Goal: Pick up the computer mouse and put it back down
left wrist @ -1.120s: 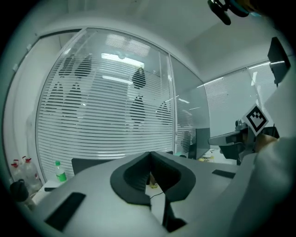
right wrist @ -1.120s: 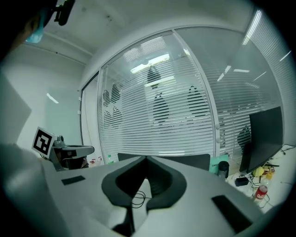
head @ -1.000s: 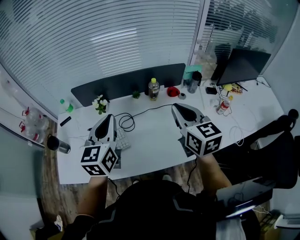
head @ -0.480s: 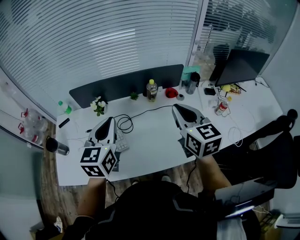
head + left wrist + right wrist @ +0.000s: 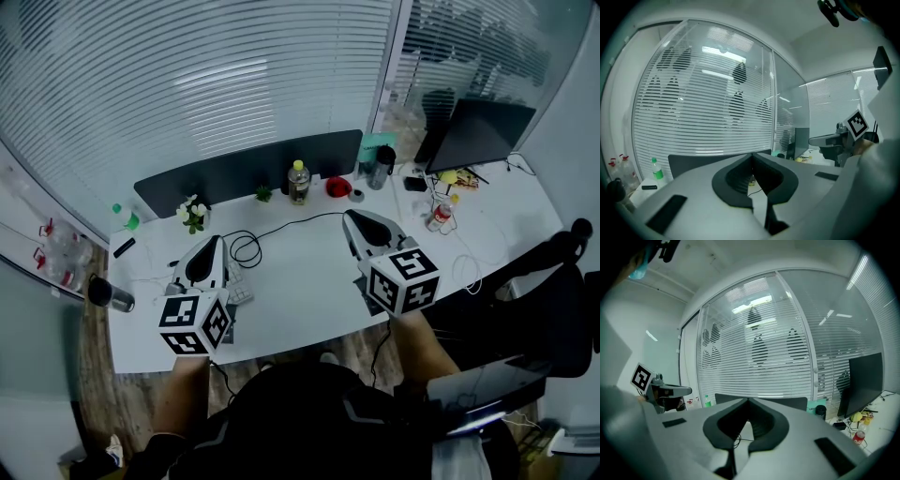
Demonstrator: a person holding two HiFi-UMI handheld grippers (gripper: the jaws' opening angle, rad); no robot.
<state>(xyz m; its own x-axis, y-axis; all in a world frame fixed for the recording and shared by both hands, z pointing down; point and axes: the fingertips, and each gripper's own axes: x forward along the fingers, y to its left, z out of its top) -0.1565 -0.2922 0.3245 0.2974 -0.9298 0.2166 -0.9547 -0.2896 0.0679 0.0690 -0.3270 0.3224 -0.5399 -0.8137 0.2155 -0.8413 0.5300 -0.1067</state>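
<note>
Nearest the wearer, on the near side of the looped thin black cable (image 5: 246,249), the left gripper (image 5: 213,240) and the right gripper (image 5: 350,217) hover over the matte white tabletop (image 5: 309,281). Both are smooth grey plastic shells backed by checker-marked cubes, one to the loop's left and one to its right. Each has its jaws pressed together, with nothing between the dark ribbed pads. A pale flat keyboard (image 5: 241,284) lies just nearer than the loop. The computer mouse shows in no view. The cable runs from the loop toward the right gripper's nose, so the mouse may lie hidden beneath that gripper, though that is only a guess. With nothing held, the scene suits either a mouse waiting to be lifted or one already set back down. Beyond the loop stand a small white-flowered pot plant (image 5: 194,214), a yellow-capped clear plastic bottle (image 5: 298,183) and a glossy red bowl (image 5: 338,187). Farther back are a dark curved panel (image 5: 234,173) and slatted white blinds (image 5: 234,84).
</note>
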